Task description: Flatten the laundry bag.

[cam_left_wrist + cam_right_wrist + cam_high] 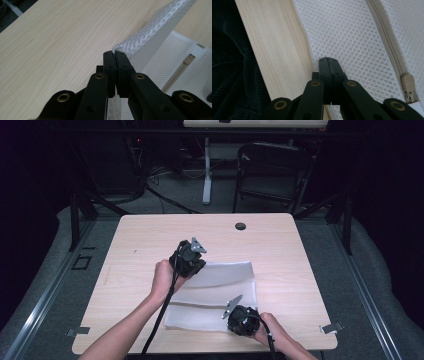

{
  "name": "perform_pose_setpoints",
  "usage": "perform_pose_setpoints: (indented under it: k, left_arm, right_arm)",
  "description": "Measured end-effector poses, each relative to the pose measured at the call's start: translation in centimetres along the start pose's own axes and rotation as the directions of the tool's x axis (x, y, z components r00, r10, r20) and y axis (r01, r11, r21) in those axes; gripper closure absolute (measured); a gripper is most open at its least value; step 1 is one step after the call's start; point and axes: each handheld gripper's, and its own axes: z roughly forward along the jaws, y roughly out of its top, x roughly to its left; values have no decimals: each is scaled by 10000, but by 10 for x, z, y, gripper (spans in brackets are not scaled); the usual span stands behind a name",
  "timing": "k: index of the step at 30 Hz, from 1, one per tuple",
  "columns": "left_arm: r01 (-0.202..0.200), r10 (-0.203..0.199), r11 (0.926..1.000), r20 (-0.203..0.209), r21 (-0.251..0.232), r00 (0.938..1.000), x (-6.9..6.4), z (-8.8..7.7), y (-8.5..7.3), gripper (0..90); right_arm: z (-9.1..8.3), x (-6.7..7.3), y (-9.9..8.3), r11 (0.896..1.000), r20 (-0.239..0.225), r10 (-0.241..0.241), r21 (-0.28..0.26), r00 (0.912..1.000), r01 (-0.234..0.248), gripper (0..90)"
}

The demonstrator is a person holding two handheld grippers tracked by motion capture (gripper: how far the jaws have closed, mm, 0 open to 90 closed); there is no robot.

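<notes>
— Mesh bag (pixel 215 292) is lying on the table (pixel 140 245), toward 5 o'clock of its middle. Soft, light stuff, and it's sagging wherever it's lifted.

— Left gripper (pixel 115 53) is clamping the bag's 11 o'clock corner, jaws together on the fabric. Right gripper (pixel 328 60) is pinching the 5 o'clock edge.

— I'd say corners are gripping best; the zipper (pixel 387 42) is looking stiffer.

One camera hung high on the near side, looking forward and down over the whole tabletop (pixel 280 235) to the floor beyond. The other two rode the left gripper (pixel 115 53) and right gripper (pixel 327 60), peering along the black jaws from very close. All three views took in the same white mesh bag (pixel 220 285) and pale wood.
</notes>
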Motion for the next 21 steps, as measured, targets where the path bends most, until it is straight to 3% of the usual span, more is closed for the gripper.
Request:
perform_pose_setpoints:
  k: [6, 12, 21]
  left_arm:
    - [205, -211, 9996, -309, -202, 9993, 9, -1, 6, 880]
    - [327, -334, 9994, -597, -124, 9977, 19, 2, 11, 880]
    - [526, -526, 9986, -961, -27, 9940, 32, 9, 17, 881]
  right_arm:
    - [-1, -1, -1, 9998, -96, -69, 162, 9999, 70, 900]
    - [-1, -1, -3, 10000, -413, 51, 20, 9991, -50, 900]
    - [-3, -1, -4, 9996, -637, -111, 271, 9979, 129, 900]
